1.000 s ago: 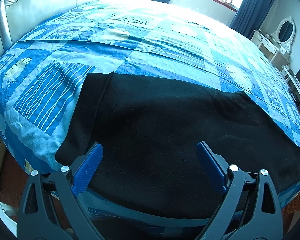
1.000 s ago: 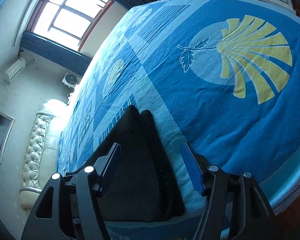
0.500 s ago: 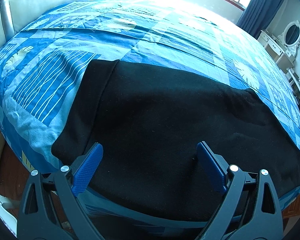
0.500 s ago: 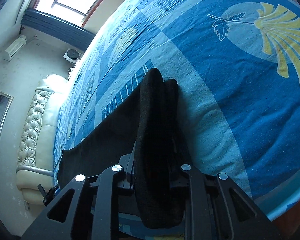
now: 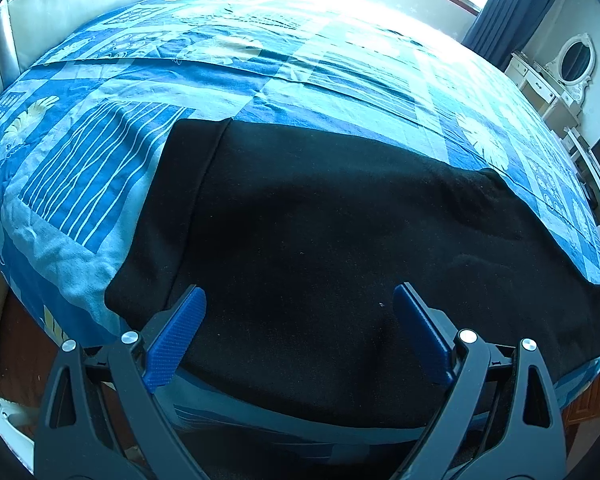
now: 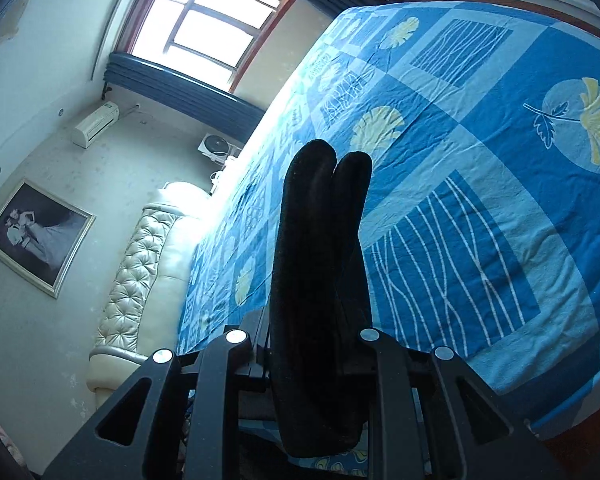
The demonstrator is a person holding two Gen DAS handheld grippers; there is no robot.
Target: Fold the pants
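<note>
Black pants (image 5: 308,232) lie spread across the near part of a bed with a blue patterned cover (image 5: 260,64). My left gripper (image 5: 300,320) hovers open just above their near edge, blue pads (image 5: 176,336) wide apart with only flat cloth below. In the right wrist view my right gripper (image 6: 320,344) is shut on the bunched leg end of the pants (image 6: 320,240), which stands up in two dark folds between its jaws, lifted clear of the bed cover (image 6: 480,200). The pads themselves are hidden by the cloth.
A padded cream headboard (image 6: 140,280) runs along one side of the bed. A window with blue curtains (image 6: 204,40) and a framed picture (image 6: 36,236) are on the walls. A white dressing table with an oval mirror (image 5: 572,64) stands at the far right.
My right gripper went from open around the pants' leg end to shut on it, then rose with the cloth lifted off the bed. The left gripper stayed open in place.
</note>
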